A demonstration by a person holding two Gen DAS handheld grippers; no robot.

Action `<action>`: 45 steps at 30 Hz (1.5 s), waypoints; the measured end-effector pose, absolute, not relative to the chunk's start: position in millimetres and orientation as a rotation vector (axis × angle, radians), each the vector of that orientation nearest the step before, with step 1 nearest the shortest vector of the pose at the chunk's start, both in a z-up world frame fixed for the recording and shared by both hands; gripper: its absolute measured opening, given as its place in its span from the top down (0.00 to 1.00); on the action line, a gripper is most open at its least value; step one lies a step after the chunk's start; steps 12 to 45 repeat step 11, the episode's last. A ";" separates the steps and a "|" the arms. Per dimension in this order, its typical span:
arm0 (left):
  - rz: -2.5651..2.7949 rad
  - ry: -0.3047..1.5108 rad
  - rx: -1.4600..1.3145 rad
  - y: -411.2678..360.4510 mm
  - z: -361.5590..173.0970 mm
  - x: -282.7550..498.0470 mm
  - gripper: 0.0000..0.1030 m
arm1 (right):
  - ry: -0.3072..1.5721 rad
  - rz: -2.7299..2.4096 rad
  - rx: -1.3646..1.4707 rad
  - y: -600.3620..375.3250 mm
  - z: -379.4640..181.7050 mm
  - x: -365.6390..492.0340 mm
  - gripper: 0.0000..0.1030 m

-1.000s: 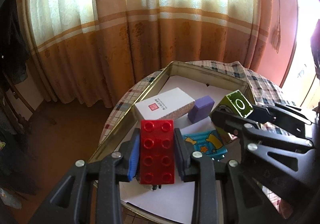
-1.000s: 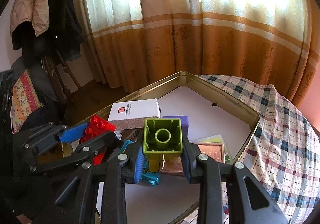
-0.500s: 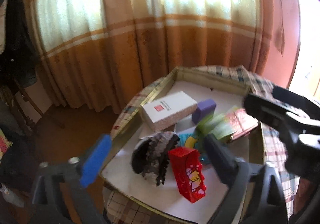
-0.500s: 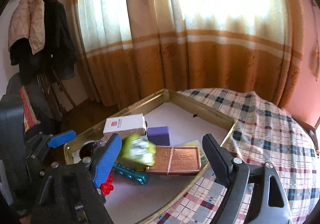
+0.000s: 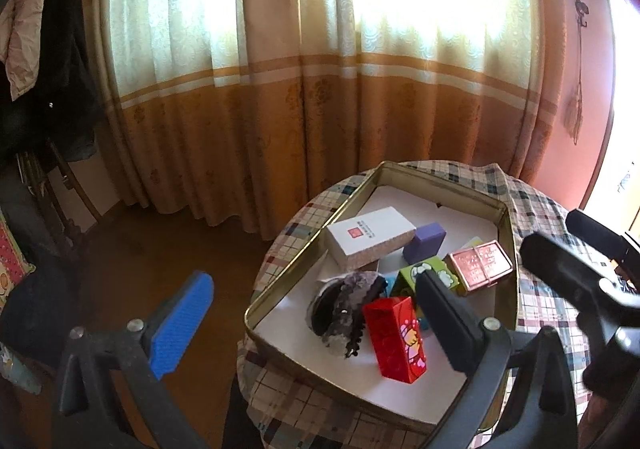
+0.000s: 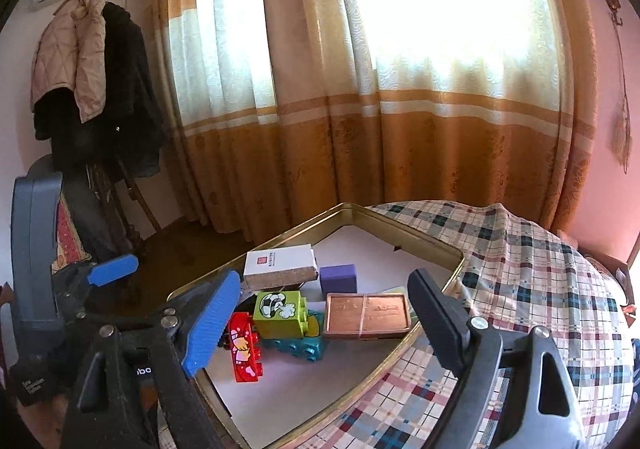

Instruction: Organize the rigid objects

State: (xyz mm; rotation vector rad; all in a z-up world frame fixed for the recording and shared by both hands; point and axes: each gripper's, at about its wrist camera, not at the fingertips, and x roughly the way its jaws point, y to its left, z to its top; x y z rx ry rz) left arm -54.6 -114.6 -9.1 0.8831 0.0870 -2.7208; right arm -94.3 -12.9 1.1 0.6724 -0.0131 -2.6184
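Observation:
A gold metal tray [image 5: 505, 233] [image 6: 440, 249] on a plaid-covered table holds the objects. The red brick [image 5: 394, 333] [image 6: 244, 345] lies at the tray's near end. The green brick [image 6: 280, 309] [image 5: 408, 277] rests on a teal brick [image 6: 298, 345]. A white box [image 5: 368, 237] [image 6: 278, 265], a purple block [image 5: 424, 243] [image 6: 338, 277], a copper tin [image 5: 480, 265] [image 6: 366, 315] and a dark furry item [image 5: 340, 305] also lie in the tray. My left gripper [image 5: 316, 323] and right gripper [image 6: 324, 323] are wide open, empty, raised above the tray's near end.
The plaid tablecloth [image 6: 532, 289] covers the table to the right of the tray. Orange and cream curtains [image 6: 360, 129] hang behind. A coat rack with jackets [image 6: 88, 69] and a chair stand at the left over a dark floor [image 5: 160, 249].
Both grippers opened and let go: the red brick and the green brick dropped into the tray. Both grippers then pulled up and back from the tray.

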 end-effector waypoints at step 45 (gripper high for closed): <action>-2.701 0.018 0.890 -107.5 -16.9 -53.1 0.00 | -0.009 -2.620 0.703 -9.2 -7.7 -94.4 0.15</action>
